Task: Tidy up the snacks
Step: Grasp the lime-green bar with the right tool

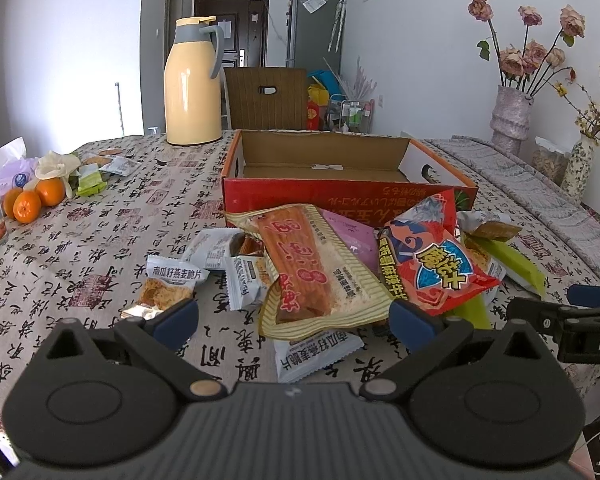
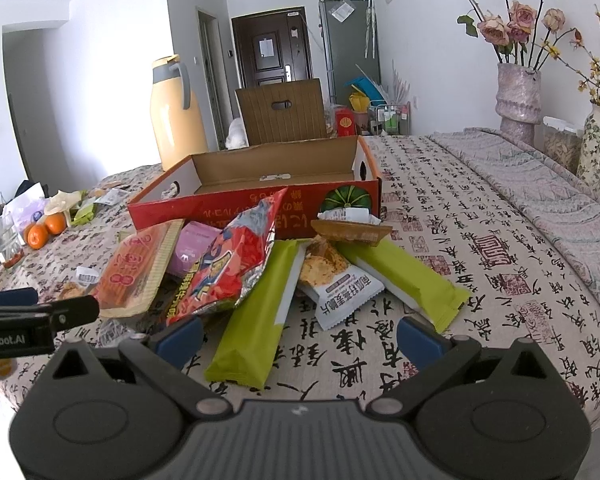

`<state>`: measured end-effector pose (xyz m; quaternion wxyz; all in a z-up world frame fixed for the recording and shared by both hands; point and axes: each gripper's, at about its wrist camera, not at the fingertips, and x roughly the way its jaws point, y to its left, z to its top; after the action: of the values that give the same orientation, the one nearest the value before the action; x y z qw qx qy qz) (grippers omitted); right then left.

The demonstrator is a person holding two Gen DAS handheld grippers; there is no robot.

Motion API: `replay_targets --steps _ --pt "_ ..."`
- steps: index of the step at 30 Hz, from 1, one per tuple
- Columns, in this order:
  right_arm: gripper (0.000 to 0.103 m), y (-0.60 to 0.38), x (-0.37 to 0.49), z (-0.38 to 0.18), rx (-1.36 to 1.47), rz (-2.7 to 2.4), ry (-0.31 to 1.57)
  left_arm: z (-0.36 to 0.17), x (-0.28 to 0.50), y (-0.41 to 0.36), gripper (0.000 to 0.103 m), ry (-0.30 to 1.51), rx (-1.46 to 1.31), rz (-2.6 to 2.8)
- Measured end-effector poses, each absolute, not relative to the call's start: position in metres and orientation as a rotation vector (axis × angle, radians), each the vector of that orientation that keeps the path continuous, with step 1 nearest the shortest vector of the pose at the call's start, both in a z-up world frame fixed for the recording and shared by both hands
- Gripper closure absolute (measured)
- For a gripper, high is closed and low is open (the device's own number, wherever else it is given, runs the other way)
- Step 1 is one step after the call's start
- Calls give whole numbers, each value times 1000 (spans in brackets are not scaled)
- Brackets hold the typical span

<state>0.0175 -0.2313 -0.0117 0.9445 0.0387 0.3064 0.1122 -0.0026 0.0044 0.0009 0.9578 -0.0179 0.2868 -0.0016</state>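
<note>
Both grippers spread wide and empty above the calligraphy-print tablecloth [image 2: 480,216]: left gripper [image 1: 294,320] low over the near edge of the snack pile, right gripper [image 2: 300,338] over the green wrappers. Snacks heaped just in front of the open red cardboard box [image 1: 340,194], its cardboard floor bare. Long orange snack pack [image 1: 304,264] lying diagonally on top, overlapping a white oat-crisp packet [image 1: 312,354] at its near end. Red foil chip bag [image 2: 232,264] propped against the box wall, partly over a pink packet [image 2: 194,250]. Two green bar wrappers [image 2: 256,320] fanned out toward the right gripper, a white crisp packet [image 2: 340,292] between them. Small brown-edged pack [image 2: 352,232] near the box corner, perhaps touching it. Yellow thermos jug [image 1: 192,84] behind the box; tangerines [image 1: 36,200] far left.
</note>
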Motion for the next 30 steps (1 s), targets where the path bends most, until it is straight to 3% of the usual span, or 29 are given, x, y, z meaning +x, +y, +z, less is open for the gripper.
replay_targets --steps 11,17,28,30 --pt "2 -222 29 -21 50 233 646 -8 9 13 0 600 -55 11" --pt "17 -207 41 -29 8 253 665 -13 13 19 0 610 -63 19" --pt "55 -174 60 -39 -61 246 688 -18 16 31 0 624 -83 33" --pt "56 -172 62 -40 -67 235 687 -19 16 32 0 625 -86 33"
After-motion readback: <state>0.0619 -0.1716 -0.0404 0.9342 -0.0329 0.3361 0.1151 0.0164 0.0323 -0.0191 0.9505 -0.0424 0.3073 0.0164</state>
